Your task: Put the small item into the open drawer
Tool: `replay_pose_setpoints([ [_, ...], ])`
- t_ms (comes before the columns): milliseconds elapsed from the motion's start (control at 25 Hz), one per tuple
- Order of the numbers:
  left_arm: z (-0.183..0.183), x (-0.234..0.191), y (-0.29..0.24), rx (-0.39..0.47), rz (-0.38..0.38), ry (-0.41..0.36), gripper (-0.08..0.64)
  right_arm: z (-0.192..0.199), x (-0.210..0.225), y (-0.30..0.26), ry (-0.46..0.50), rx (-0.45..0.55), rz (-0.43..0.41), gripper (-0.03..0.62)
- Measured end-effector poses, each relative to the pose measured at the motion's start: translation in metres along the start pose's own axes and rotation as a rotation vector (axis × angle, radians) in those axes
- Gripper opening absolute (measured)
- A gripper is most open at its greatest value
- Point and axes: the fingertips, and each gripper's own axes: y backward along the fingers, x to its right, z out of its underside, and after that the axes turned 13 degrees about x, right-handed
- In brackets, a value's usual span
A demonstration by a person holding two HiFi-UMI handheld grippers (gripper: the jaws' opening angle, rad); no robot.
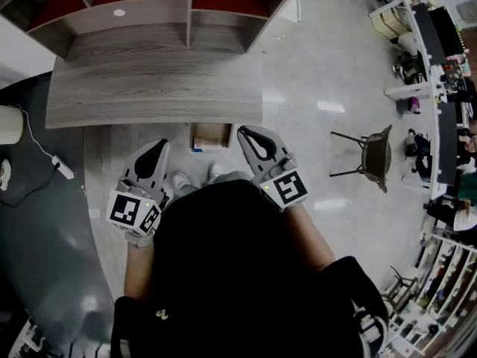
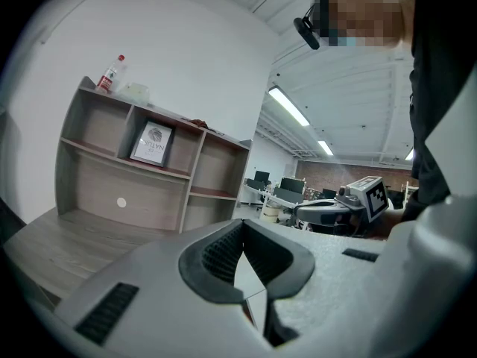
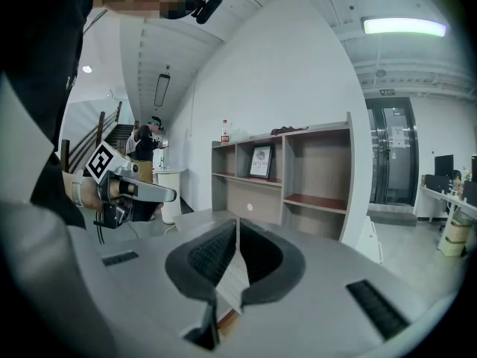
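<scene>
Right up close, the left gripper point(image 1: 158, 146) and the right gripper point(image 1: 247, 133) hang side by side against the person's black top point(image 1: 223, 267). Each gripper's own view settles the jaws: the ribbed dark pads point(image 2: 220, 253) are pressed together tip to tip, with nothing between them on either side. Each grey plastic body carries a marker cube point(image 1: 134, 212) printed with black-and-white squares, no letters.

Only the head view catches the pale shoes point(image 1: 179, 179) on the glossy grey floor point(image 1: 313, 73). Just ahead of them a small brown box-shaped opening point(image 1: 211, 135) pokes out under the desk's front edge. Whether that is the drawer, I cannot tell. The desk point(image 1: 156, 88) is flat grey wood-grain.

Off left there's a rounded grey mass point(image 1: 45, 237), a white cylinder point(image 1: 9, 125) and a white cord running to a plug point(image 1: 63, 168). Off right, a round-backed chair point(image 1: 375, 155) stands on thin black legs.

Behind the desk is the shelf unit point(image 2: 186, 171), all cubbyholes, some with red-brown floors. The small white round item point(image 1: 119, 12) is in the lower left compartment, well apart from both grippers. Whether it lies loose or is fixed to the back panel, I cannot tell.

The gripper views add more. A framed print point(image 2: 153, 143) shows a round emblem, its lettering too small to read. On top stands a clear bottle point(image 2: 110, 73) with a red cap and an unreadable red label.

Farthest off, the left gripper view finds office desks with monitors point(image 2: 272, 185). The right gripper view shows glass doors point(image 3: 395, 151) and a standing person point(image 3: 143, 144).
</scene>
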Motion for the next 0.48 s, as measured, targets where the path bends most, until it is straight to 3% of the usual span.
replay_pose_setpoints([
  [480, 0.0058, 0.0061, 0.0090, -0.016, 0.011, -0.015, 0.003, 0.0033, -0.0033, 0.0096, 0.009, -0.015, 0.008, 0.025],
])
